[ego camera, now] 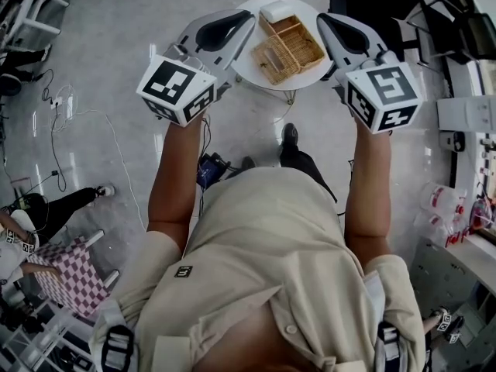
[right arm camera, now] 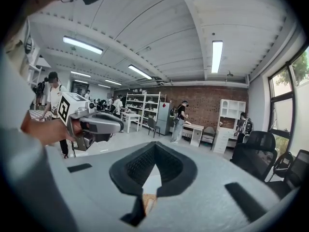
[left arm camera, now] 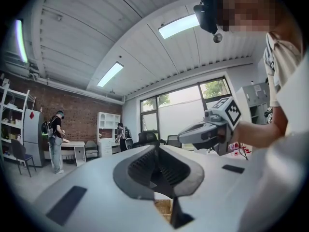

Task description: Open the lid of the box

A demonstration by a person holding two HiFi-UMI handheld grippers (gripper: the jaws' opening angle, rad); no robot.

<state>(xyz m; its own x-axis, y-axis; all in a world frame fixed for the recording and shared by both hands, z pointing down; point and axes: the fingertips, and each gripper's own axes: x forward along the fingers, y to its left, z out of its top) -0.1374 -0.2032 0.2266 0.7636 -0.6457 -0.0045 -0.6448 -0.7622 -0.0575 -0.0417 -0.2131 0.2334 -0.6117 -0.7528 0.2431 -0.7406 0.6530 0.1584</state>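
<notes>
Your beige shirt (ego camera: 287, 262) fills the head view's bottom, and only that view shows the wicker box (ego camera: 298, 41) mid-table on the round white table (ego camera: 246, 67), a woven panel (ego camera: 271, 64) angled off its near-left side, a white block (ego camera: 273, 11) at the far edge. Both gripper views tilt up at ribbed ceiling (right arm camera: 159, 28) and brick wall (right arm camera: 203, 100), catching just a sliver of wicker below the pads; left gripper (ego camera: 249, 20) and right gripper (ego camera: 321, 20) flank the box, jaws together, empty.
</notes>
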